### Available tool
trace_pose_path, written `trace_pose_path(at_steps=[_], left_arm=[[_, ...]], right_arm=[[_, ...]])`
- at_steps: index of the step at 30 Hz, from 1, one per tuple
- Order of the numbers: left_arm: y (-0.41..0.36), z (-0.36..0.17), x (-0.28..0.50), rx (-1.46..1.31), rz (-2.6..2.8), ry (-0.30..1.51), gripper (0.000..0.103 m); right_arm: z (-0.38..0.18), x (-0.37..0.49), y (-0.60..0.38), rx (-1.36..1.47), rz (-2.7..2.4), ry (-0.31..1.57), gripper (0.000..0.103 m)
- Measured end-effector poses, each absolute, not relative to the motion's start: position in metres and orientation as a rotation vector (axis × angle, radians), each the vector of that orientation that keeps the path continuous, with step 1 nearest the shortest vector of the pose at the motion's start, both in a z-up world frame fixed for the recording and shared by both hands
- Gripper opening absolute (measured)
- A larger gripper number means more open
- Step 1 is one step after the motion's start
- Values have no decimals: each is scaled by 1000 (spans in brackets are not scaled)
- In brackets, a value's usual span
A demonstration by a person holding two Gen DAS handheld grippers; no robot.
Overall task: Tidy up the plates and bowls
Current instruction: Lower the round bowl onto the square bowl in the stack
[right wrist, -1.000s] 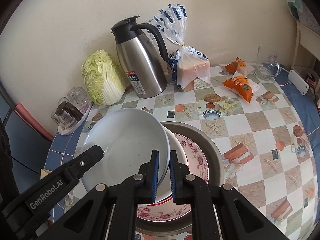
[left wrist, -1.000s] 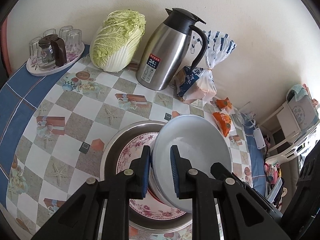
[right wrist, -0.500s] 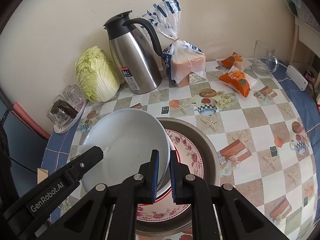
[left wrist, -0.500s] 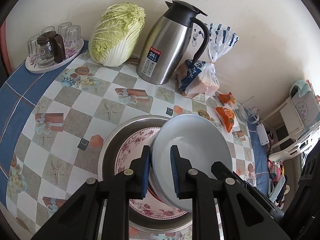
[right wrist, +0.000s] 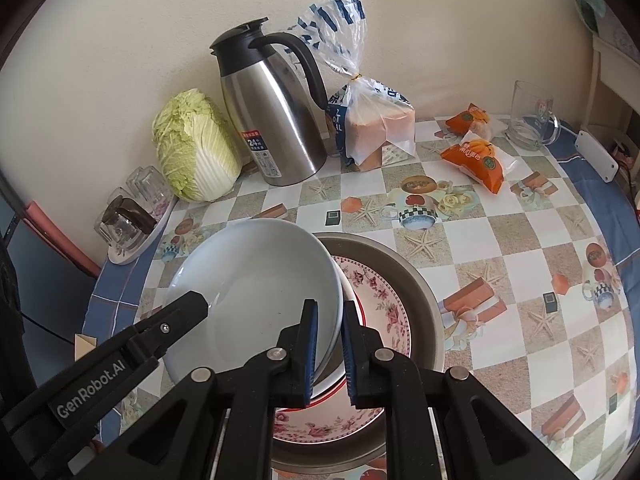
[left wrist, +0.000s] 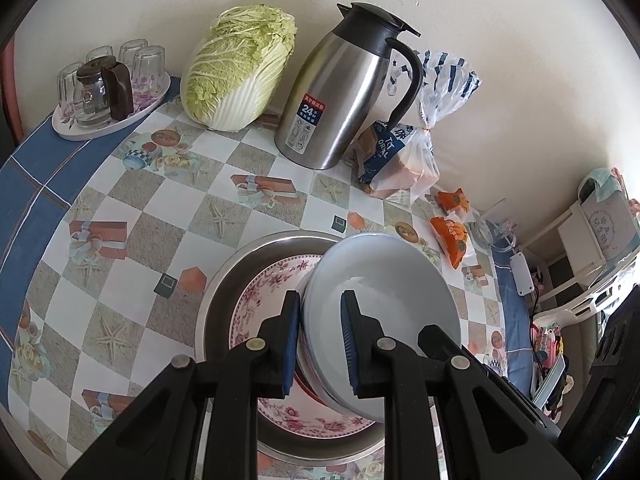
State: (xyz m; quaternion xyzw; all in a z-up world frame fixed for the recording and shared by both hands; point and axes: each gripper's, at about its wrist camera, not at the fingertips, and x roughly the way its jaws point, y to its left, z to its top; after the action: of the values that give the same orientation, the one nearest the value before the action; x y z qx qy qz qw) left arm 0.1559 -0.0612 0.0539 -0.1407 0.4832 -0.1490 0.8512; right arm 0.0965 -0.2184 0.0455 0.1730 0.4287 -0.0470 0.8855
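Both tools are clamped on opposite rim edges of the same grey-white plate [right wrist: 256, 292]: left tool [left wrist: 320, 334] pinches its near-left edge, right tool [right wrist: 330, 344] pinches its right edge, pads closed onto the rim. The plate is held tilted over the stack, which is the floral plate [left wrist: 260, 304] plus at least one more white dish under it, all sitting in the steel basin [left wrist: 224, 288] at 6 o'clock on the counter [left wrist: 132, 240]. Can't tell whether the low edge of the held plate touches the dish below. My read on risks: glazed rim in narrow pads, so if the two tools drift apart or twist out of sync the plate pivots and slips, dropping onto the stack and chipping. If it's actually gripped together with a lower dish rim, lifting could drag that one up and let it fall. Swing path matters too: thermos jug [left wrist: 340, 100] at 12 o'clock and the bread bag [left wrist: 404, 160] at 1 o'clock are near enough to clip, and the jug looks top-heavy. The tray of glasses [left wrist: 104, 88] at 10 o'clock is well apart, low concern.
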Motion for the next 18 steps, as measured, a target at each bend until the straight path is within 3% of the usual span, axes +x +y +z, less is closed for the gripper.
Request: trace_pose_path(at_steps=[14, 18], left_arm=[[-60, 57, 154, -297, -305, 1010, 22], [-55, 59, 154, -306, -285, 1005, 29]], right_arm=[[51, 94, -223, 350, -106, 867, 17], [52, 93, -226, 361, -111, 860, 17]])
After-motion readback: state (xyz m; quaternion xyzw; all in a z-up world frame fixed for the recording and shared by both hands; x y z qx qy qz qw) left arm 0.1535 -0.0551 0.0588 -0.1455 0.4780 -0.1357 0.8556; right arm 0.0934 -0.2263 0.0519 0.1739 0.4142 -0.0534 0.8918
